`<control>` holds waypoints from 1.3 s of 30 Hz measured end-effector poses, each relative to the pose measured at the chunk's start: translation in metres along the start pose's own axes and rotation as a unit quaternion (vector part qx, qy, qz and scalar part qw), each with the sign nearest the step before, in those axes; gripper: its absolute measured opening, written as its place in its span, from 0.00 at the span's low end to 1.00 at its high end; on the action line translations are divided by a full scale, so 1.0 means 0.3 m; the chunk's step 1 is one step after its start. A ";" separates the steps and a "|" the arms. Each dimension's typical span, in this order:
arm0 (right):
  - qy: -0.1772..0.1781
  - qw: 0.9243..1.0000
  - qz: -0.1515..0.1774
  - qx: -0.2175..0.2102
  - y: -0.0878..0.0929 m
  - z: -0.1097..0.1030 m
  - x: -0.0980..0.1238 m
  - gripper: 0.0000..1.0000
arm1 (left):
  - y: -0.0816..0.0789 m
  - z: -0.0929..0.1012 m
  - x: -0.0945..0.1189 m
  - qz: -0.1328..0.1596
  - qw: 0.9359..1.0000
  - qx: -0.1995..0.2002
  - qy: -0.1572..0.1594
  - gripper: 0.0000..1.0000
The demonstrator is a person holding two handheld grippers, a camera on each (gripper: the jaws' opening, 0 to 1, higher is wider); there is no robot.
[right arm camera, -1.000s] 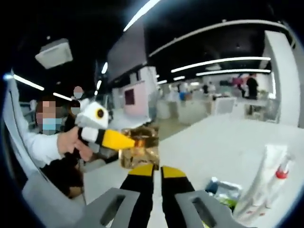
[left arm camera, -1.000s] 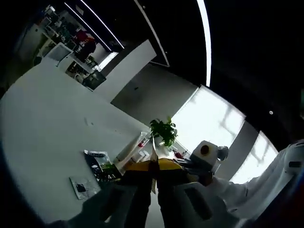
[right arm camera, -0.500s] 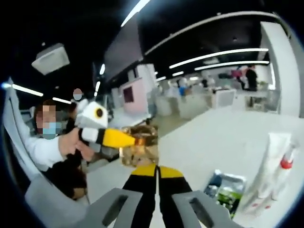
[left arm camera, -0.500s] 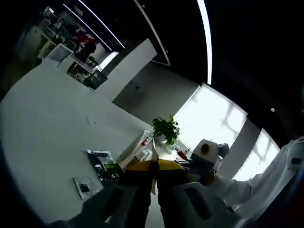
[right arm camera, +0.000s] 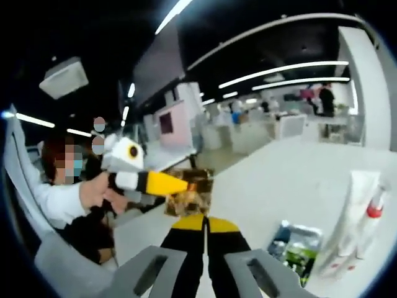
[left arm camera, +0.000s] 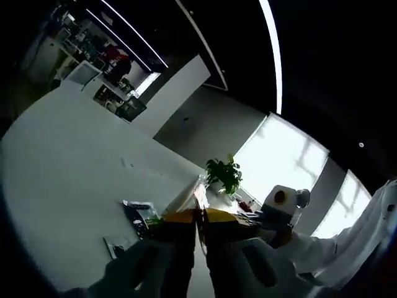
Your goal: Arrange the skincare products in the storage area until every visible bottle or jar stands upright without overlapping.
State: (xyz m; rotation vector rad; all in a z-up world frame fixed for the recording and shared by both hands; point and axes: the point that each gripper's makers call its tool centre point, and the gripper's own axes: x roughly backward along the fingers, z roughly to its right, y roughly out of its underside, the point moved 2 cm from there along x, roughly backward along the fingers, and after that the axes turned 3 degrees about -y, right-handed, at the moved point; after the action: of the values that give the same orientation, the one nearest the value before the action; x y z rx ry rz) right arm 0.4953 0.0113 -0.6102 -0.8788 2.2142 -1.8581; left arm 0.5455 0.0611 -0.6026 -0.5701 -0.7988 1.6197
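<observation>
Both grippers held up above the white table [right arm camera: 291,186], jaws pressed together and empty.
Left gripper [left arm camera: 200,218] and right gripper [right arm camera: 205,221] point level; tubes [right arm camera: 356,217] stand right.

- Your white table [left arm camera: 68,161] lies bare across the left gripper view's left half.
- Tubes [right arm camera: 356,211] and a sachet [right arm camera: 298,245], perhaps lying flat, crowd the right gripper view's lower right.

Both cams low over table [left arm camera: 68,161], facing opposite
</observation>
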 end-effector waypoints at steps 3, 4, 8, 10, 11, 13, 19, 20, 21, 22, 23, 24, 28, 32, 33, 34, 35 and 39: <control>0.005 1.000 -0.005 -0.005 0.011 0.006 -0.013 0.00 | 0.002 -0.015 -0.009 0.000 1.000 0.003 -0.002 0.02; 0.003 1.000 -0.005 -0.009 0.013 0.006 -0.017 0.00 | 0.003 -0.023 -0.011 0.003 1.000 0.004 -0.005 0.03; 0.009 1.000 -0.008 -0.018 0.021 0.021 -0.039 0.00 | 0.010 -0.068 -0.020 0.003 1.000 0.007 -0.025 0.05; 0.012 1.000 -0.013 -0.018 0.028 0.032 -0.050 0.00 | 0.012 -0.090 -0.026 0.002 0.999 0.016 -0.028 0.05; 0.013 1.000 -0.015 -0.019 0.031 0.038 -0.056 0.00 | 0.012 -0.101 -0.029 0.001 0.999 0.017 -0.031 0.05; 0.016 0.999 -0.015 -0.028 0.035 0.054 -0.069 0.00 | 0.013 -0.136 -0.036 -0.001 0.999 0.022 -0.041 0.06; 0.037 0.998 -0.033 -0.031 0.086 0.112 -0.121 0.00 | 0.019 -0.268 -0.065 -0.014 0.993 0.056 -0.103 0.03; 0.040 0.998 -0.035 -0.031 0.092 0.120 -0.127 0.00 | 0.013 -0.273 -0.075 -0.009 0.994 0.049 -0.096 0.01; 0.043 0.998 -0.038 -0.033 0.101 0.131 -0.136 0.00 | 0.011 -0.281 -0.082 -0.009 0.994 0.052 -0.096 0.00; 0.045 0.998 -0.039 -0.033 0.105 0.138 -0.143 0.00 | 0.011 -0.294 -0.091 -0.011 0.993 0.059 -0.097 0.00; 0.051 0.997 -0.045 -0.025 0.115 0.154 -0.151 0.00 | 0.011 -0.302 -0.099 -0.012 0.993 0.059 -0.097 0.00; 0.056 0.997 -0.052 -0.019 0.124 0.166 -0.158 0.00 | 0.016 -0.318 -0.108 -0.017 0.993 0.057 -0.099 0.00; 0.066 0.996 -0.057 -0.031 0.146 0.202 -0.185 0.00 | 0.027 -0.389 -0.134 -0.031 0.991 0.057 -0.117 0.00; 0.078 0.994 -0.069 -0.023 0.167 0.231 -0.206 0.00 | 0.036 -0.418 -0.156 -0.034 0.989 0.058 -0.128 0.00; 0.080 0.994 -0.072 -0.022 0.172 0.236 -0.209 0.00 | 0.038 -0.424 -0.162 -0.035 0.989 0.057 -0.130 0.00; 0.082 0.994 -0.076 -0.020 0.179 0.242 -0.214 0.00 | 0.050 -0.416 -0.166 -0.038 0.989 0.056 -0.134 0.00; 0.084 0.993 -0.079 -0.018 0.184 0.247 -0.216 0.00 | 0.053 -0.419 -0.172 -0.041 0.988 0.055 -0.135 0.00; 0.098 0.991 -0.088 -0.023 0.210 0.277 -0.226 0.00 | 0.062 -0.453 -0.193 -0.051 0.986 0.048 -0.150 0.00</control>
State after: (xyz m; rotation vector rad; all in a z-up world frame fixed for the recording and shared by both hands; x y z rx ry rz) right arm 0.5661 -0.0216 -0.7071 -0.9682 2.3703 -2.0616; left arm 0.6454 0.0286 -0.7081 -0.2154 -0.9483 1.6602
